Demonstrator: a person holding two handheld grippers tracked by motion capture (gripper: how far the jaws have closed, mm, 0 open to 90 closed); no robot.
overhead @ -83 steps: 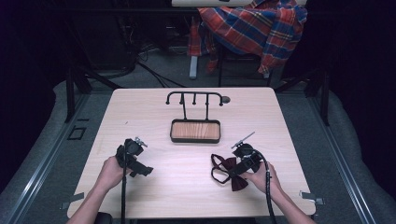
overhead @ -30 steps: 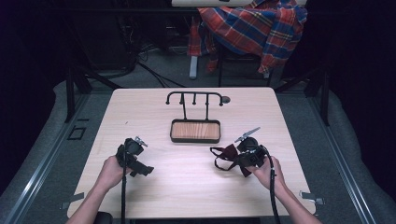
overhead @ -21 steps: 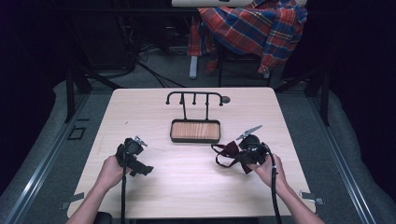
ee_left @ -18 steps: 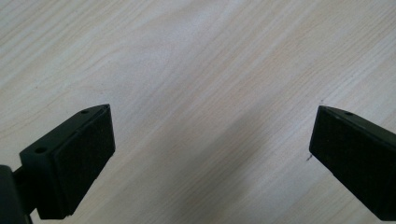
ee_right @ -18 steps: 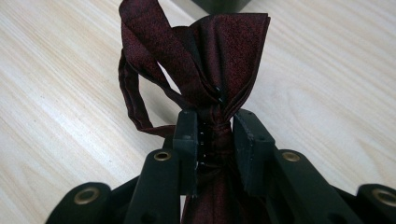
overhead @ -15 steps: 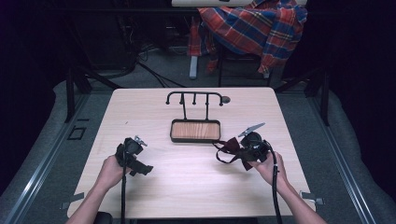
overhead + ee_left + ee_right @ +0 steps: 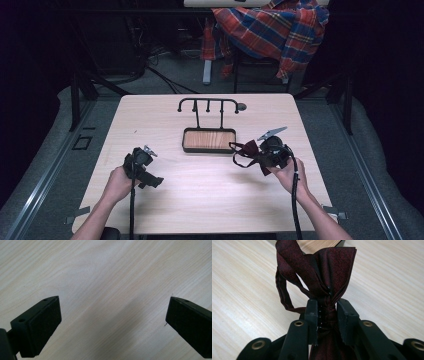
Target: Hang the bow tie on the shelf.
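The right gripper (image 7: 325, 308) is clamping its jaws on the knot of a dark red bow tie (image 7: 329, 267), holding it just above the table (image 7: 210, 185) to the right of the wooden tray (image 7: 208, 140). The left gripper (image 7: 112, 315) is hovering over bare tabletop with its jaws standing wide apart, gripping nothing.

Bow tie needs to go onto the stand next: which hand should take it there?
Right. The right gripper already clamps the bow tie at its knot, beside the stand and its tray. The left gripper is open over bare table, farther off.
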